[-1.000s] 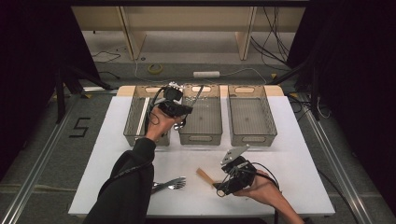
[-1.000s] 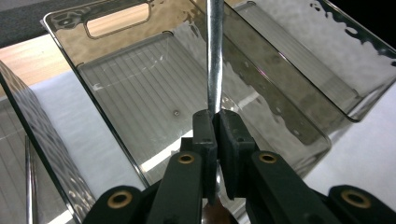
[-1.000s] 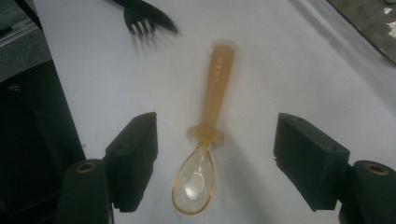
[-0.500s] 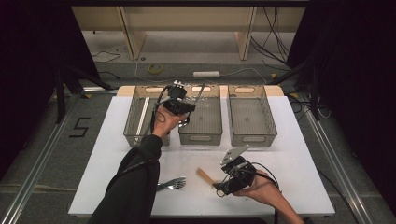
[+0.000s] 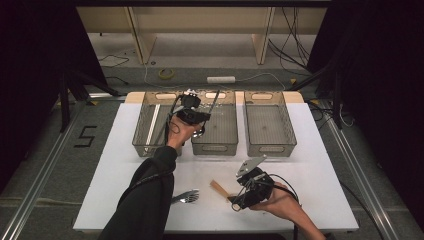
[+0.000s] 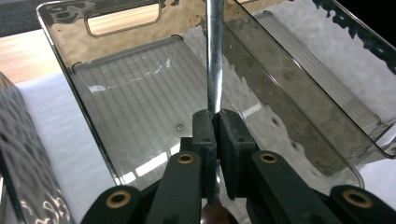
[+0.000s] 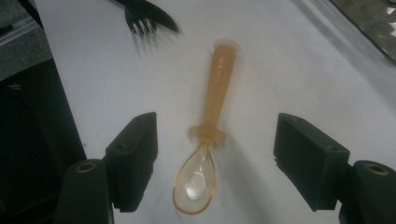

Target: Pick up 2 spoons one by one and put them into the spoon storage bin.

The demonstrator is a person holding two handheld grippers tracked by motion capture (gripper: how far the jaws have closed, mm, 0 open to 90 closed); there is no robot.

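Clamping a steel utensil handle (image 6: 215,60) pointing straight ahead, left tongs (image 6: 216,122) hover over the bin (image 6: 116,46); right tongs (image 7: 215,154) gape.

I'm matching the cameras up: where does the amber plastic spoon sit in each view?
High view: amber spoon lies low on the white table, just left of the right gripper.
Right gripper view: spoon at centre between open jaws, bowl nearest the camera.
Left gripper view: looks into a smoky bin along a clamped metal handle.
Shared landmark: the fork beside the spoon.
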